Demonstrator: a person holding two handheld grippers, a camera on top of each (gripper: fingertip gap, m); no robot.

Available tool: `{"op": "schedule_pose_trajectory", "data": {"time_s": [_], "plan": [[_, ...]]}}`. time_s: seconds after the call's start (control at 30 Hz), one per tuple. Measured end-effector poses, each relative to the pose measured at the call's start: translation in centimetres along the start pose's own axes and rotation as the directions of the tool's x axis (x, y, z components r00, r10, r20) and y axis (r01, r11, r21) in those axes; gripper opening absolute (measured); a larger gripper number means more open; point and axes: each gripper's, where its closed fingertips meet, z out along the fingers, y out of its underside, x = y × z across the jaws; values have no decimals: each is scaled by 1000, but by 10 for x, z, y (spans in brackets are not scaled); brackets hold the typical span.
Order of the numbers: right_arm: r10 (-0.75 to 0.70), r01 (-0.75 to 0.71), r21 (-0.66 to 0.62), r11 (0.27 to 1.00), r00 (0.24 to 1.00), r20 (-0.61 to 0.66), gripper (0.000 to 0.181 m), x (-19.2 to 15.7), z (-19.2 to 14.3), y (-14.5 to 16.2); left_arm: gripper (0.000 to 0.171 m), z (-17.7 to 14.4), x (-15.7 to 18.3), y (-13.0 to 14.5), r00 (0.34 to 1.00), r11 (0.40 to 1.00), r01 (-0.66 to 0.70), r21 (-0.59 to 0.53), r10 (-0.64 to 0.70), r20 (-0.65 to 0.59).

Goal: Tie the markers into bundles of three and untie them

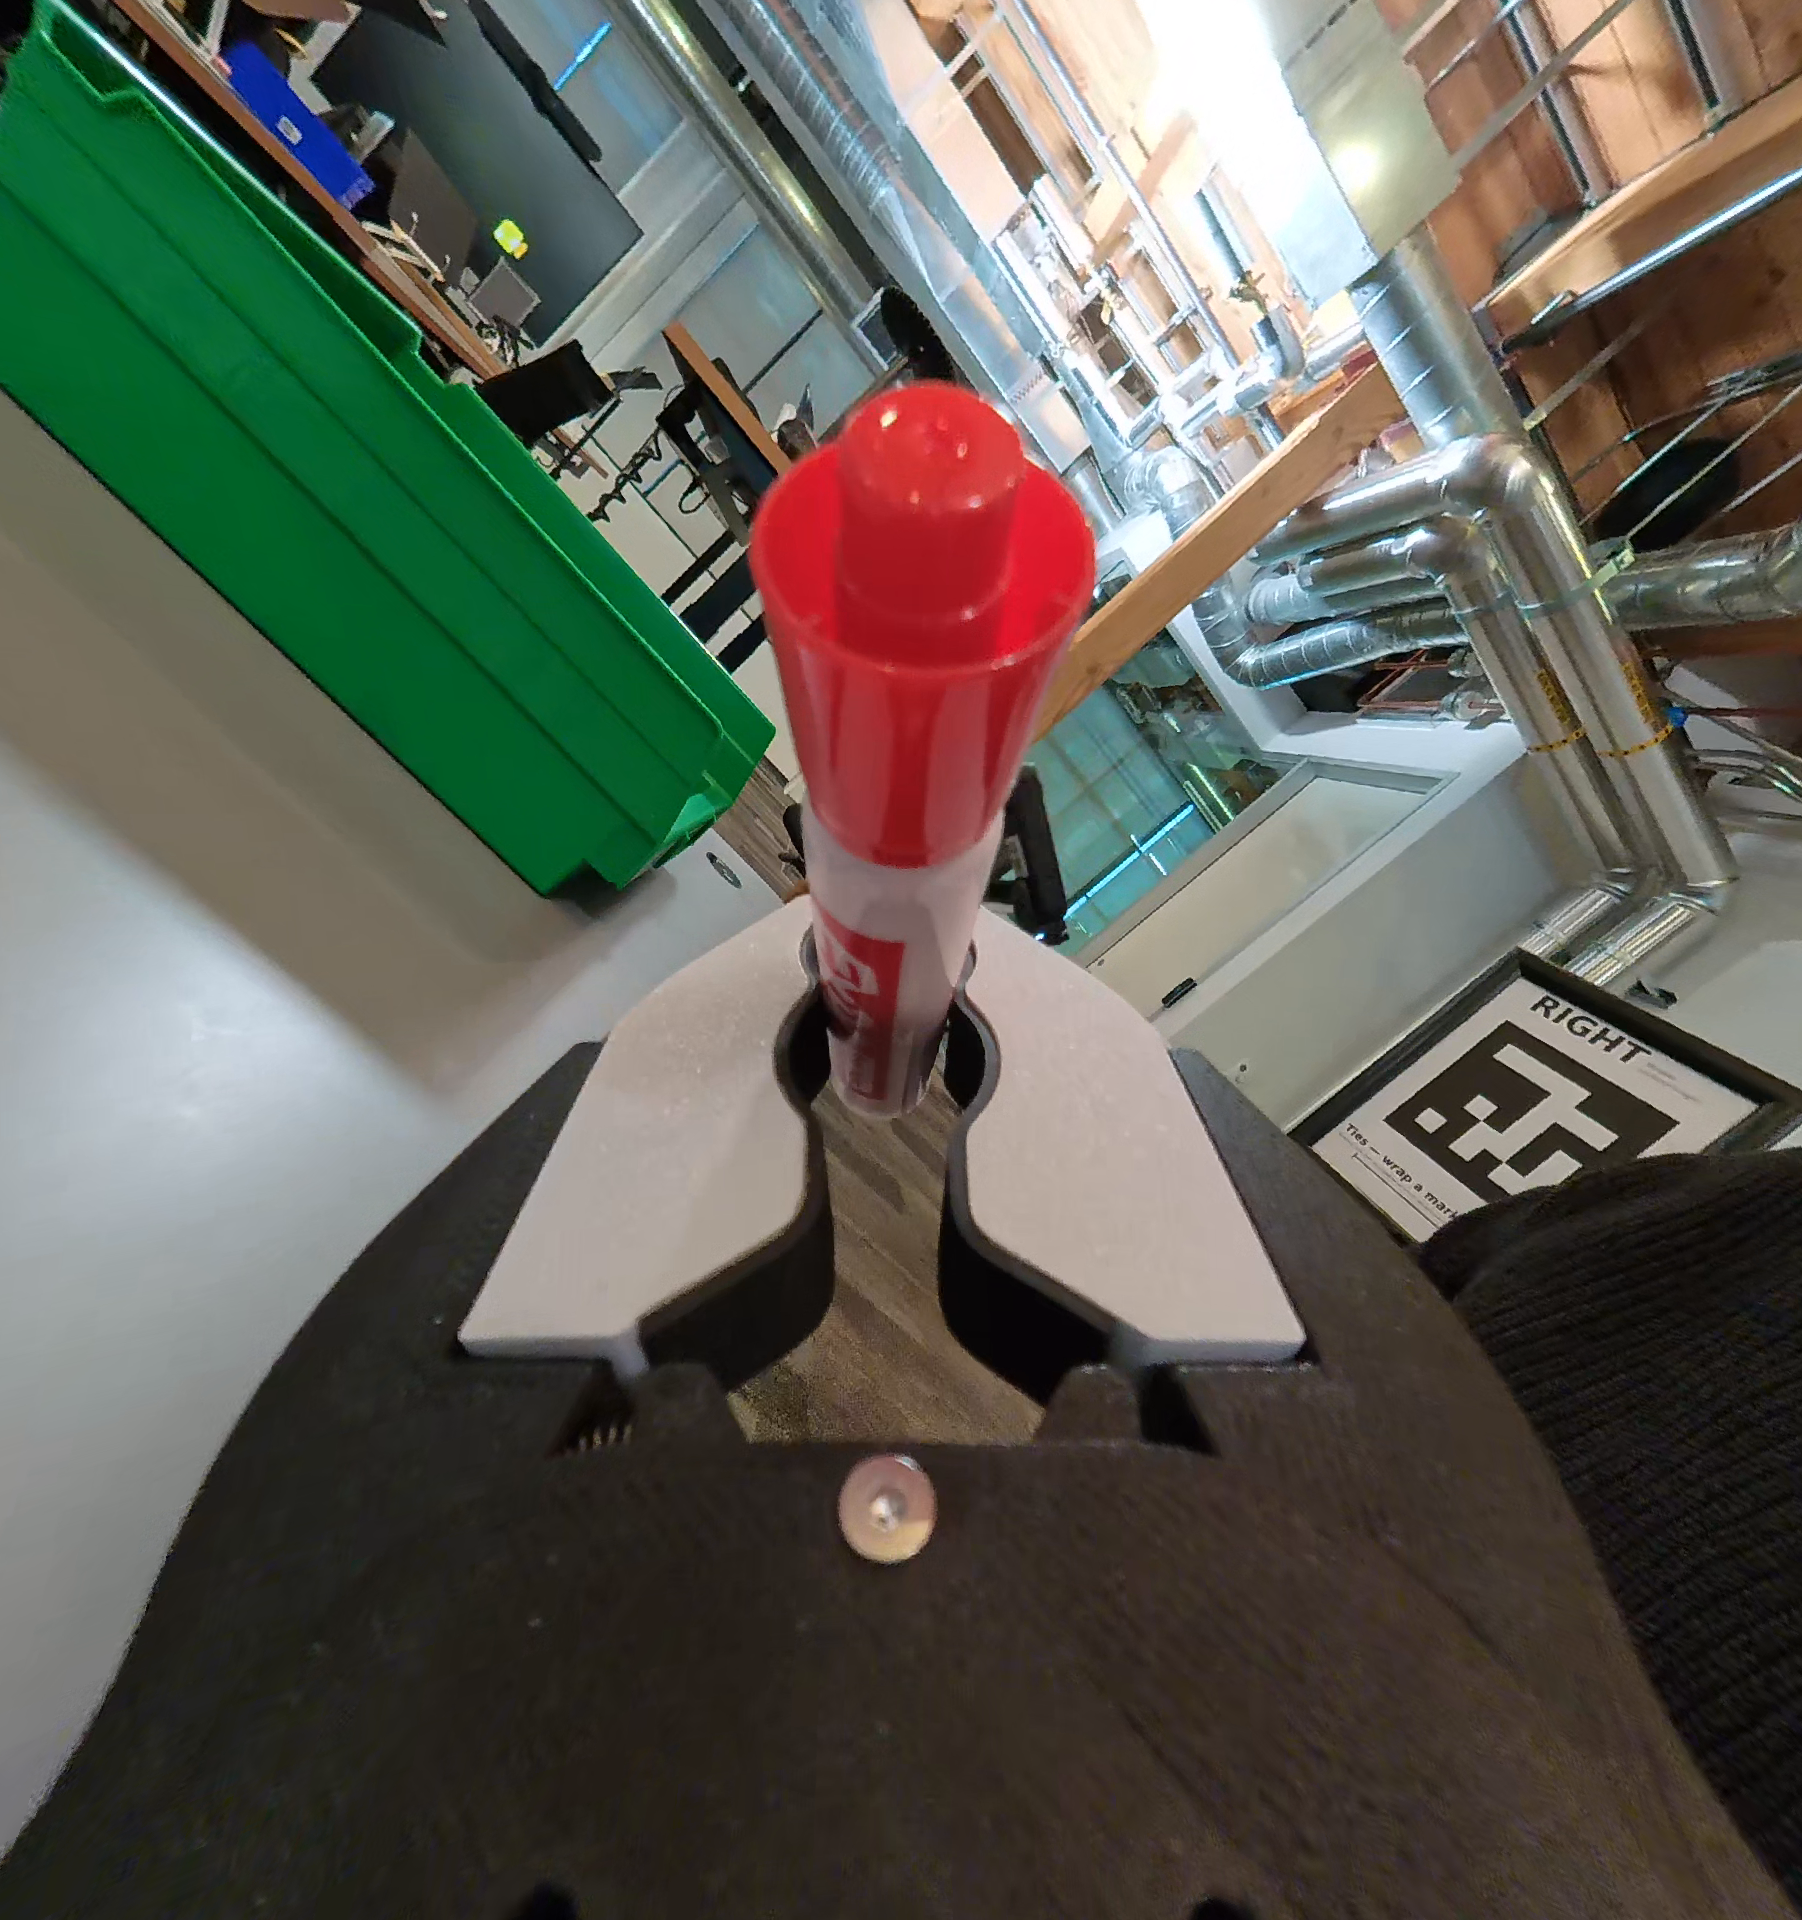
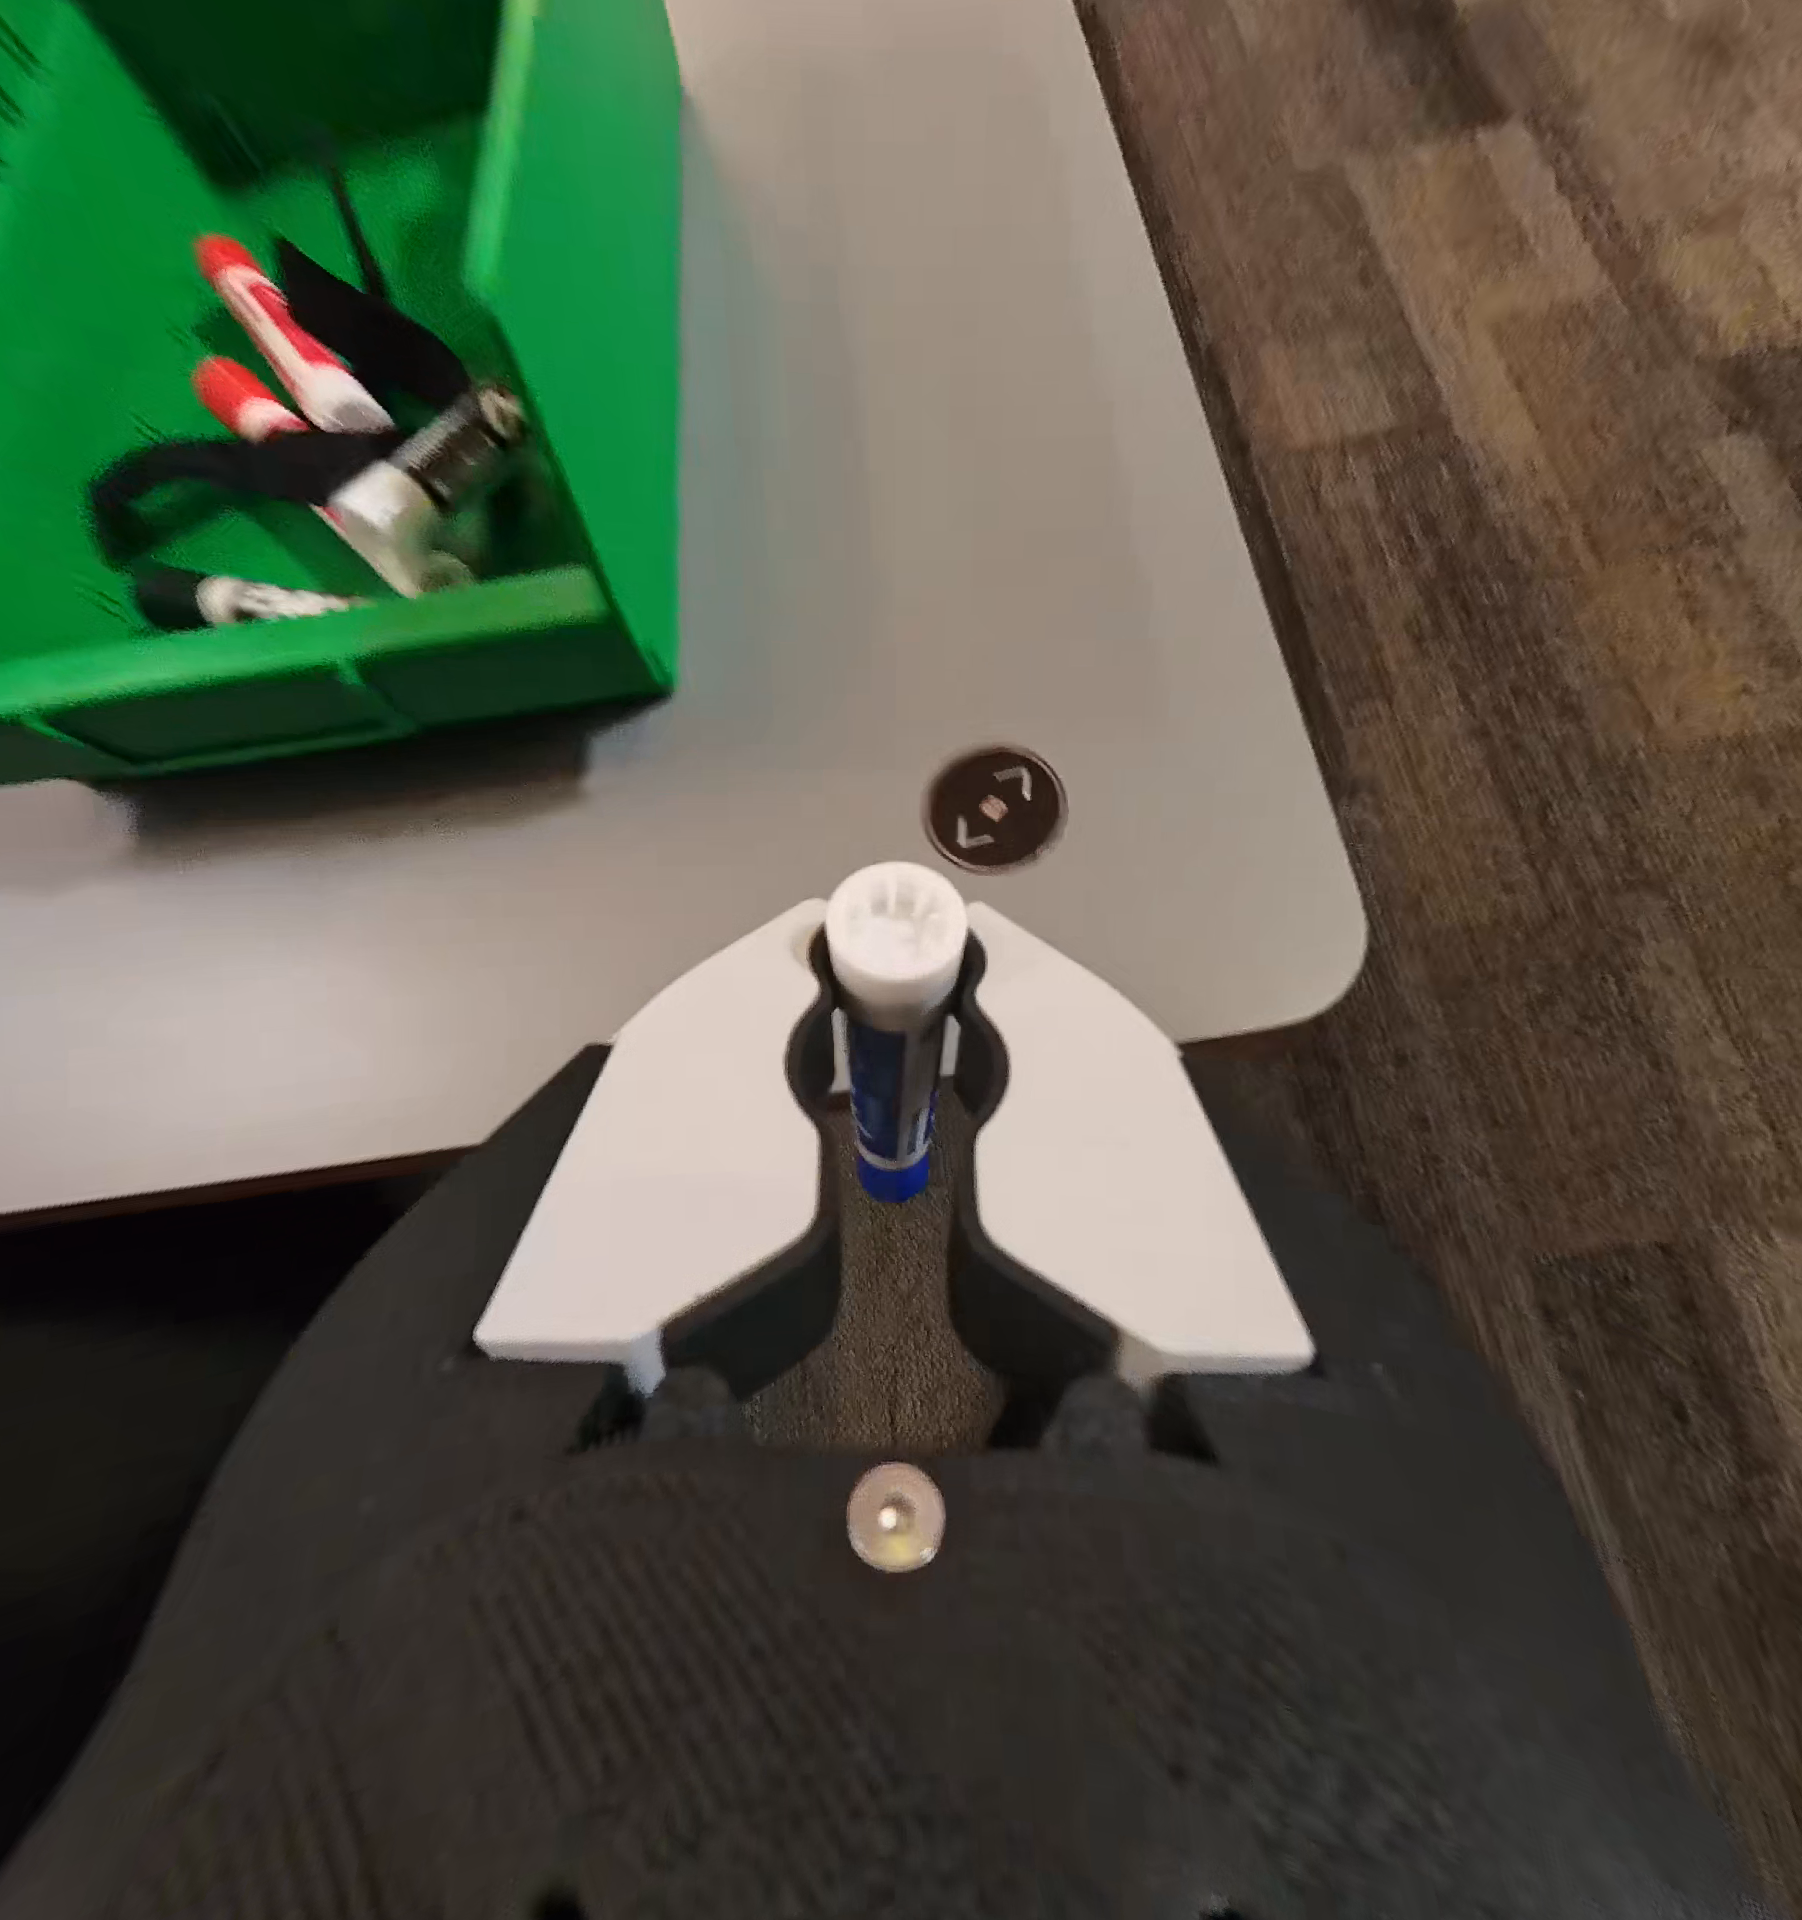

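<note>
Glossy red plastic cap [image 1: 923, 634], glossy green plastic bin [image 2: 575, 343], matt smooth grey table [image 2: 980, 468], rough matt black gripper body [image 2: 876, 1714].

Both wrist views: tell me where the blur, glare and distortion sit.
Left wrist view: the red marker cap is soft, too near to focus; the ceiling light blows out to white; wide-angle bending curves the pipes. Right wrist view: motion blur smears the green bin and the carpet; the blue marker stays fairly sharp.
</note>
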Motion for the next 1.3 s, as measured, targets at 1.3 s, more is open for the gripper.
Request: {"op": "schedule_pose_trajectory", "data": {"time_s": [1.3], "plan": [[-521, 401, 332, 854, 666, 534, 40, -366, -25, -70, 17, -13, -7, 13, 988, 991, -89, -100, 100, 114]]}}
